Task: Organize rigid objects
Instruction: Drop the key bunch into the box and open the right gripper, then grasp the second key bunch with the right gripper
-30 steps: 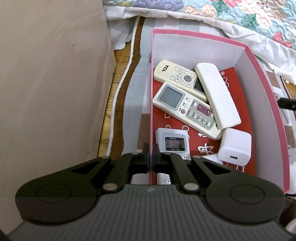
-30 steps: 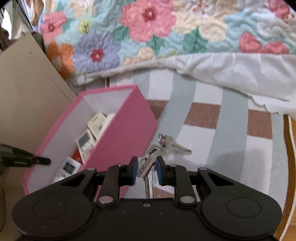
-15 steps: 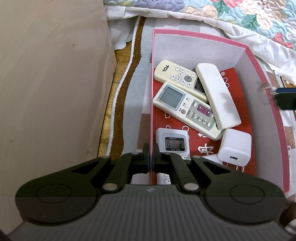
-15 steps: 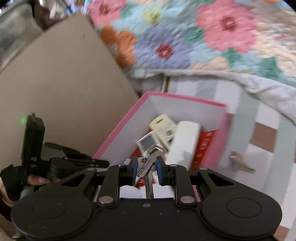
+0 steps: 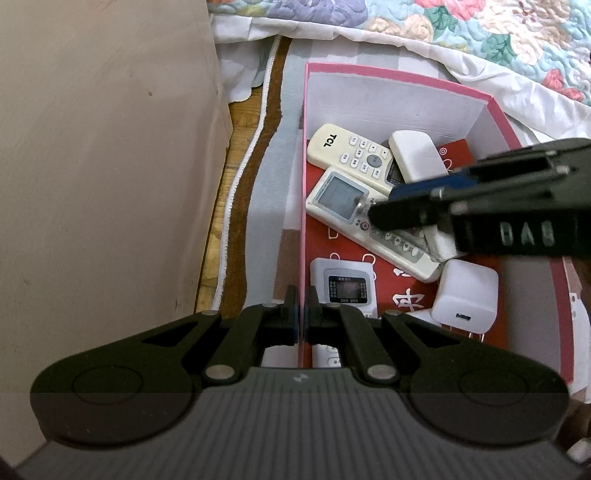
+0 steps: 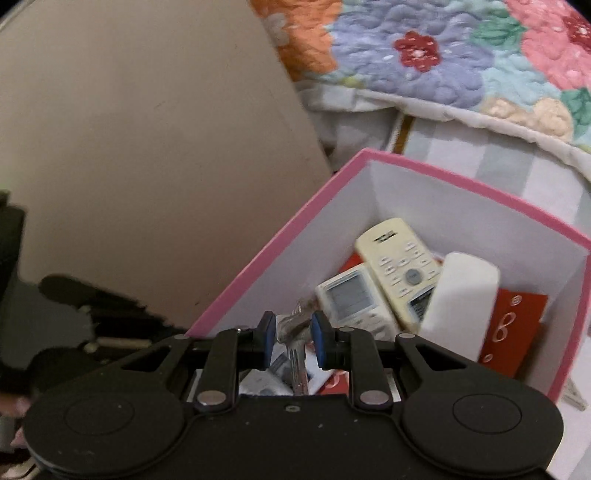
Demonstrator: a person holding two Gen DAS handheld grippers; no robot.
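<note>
A pink box (image 5: 399,79) (image 6: 461,184) stands on a striped rug. In it lie a cream TCL remote (image 5: 347,147) (image 6: 402,262), a white remote with a screen (image 5: 340,195), a plain white remote (image 5: 417,155), a small remote (image 5: 343,288) and a white charger (image 5: 465,295). My left gripper (image 5: 302,321) is shut on the box's left wall. My right gripper (image 6: 294,332) (image 5: 373,210) hangs over the inside of the box. A bunch of keys (image 6: 295,354) sits between its blue pads, and its jaws are opening.
A beige panel (image 5: 103,166) rises close on the left of the box. A floral quilt (image 5: 480,29) with a white sheet hangs behind it. The striped rug (image 5: 266,184) and a strip of wooden floor (image 5: 218,221) run between panel and box.
My right gripper has carried the keys leftward from the rug to over the box, rolling as it went. The left gripper has kept its grip on the wall.
</note>
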